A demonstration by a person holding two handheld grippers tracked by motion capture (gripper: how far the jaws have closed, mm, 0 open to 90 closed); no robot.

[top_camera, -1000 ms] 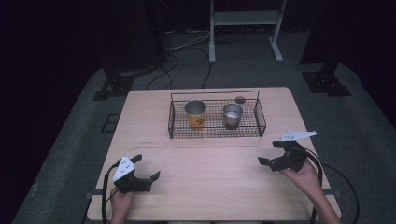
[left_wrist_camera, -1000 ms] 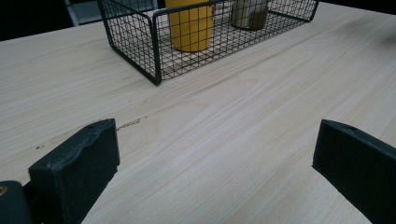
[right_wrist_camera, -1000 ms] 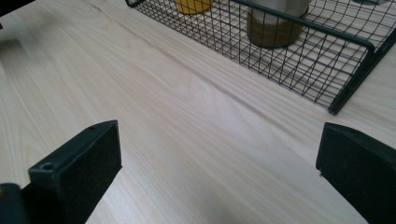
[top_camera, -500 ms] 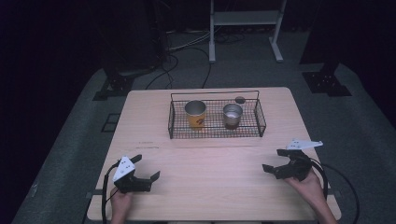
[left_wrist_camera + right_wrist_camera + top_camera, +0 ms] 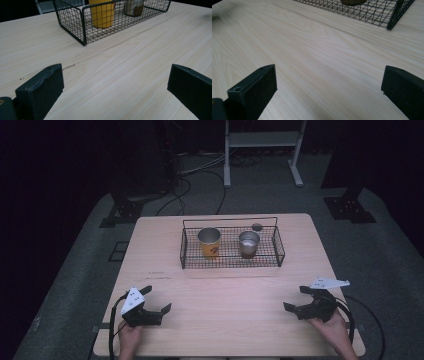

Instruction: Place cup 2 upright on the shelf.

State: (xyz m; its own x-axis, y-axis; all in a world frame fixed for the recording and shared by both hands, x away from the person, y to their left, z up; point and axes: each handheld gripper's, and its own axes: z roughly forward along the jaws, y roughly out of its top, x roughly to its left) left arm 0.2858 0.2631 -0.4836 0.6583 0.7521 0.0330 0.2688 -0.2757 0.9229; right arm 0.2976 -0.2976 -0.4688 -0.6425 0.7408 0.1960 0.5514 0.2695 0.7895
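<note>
From the high view, both grippers rest low at the near edge of the table, the left gripper by the near-left corner and the right gripper by the near-right corner, each with its jaws spread wide and holding nothing. The wire basket stands toward the far edge, about centred, well apart from both. Inside it a yellow cup stands upright on the left and a metal cup upright to its right; a small dark round thing lies at the basket's far side, too small to identify. The work looks not yet begun, so the likely first step is a reach to one cup: come in from above the basket's rim, keep the jaws parted until they bracket the cup wall, and lift straight up so the cup clears the wire.

In the left gripper view the jaws stand far apart over bare wood, and the basket's near corner faces the camera with the yellow cup just behind the mesh and the metal cup beyond. This hand has the shorter line to the yellow cup.

In the right gripper view the jaws are equally parted, with a corner of the basket at the upper right.

The table is pale wood grain, flat and uncluttered. Around it lies grey carpet in a dark room, with cables and a white stand beyond the far edge
</note>
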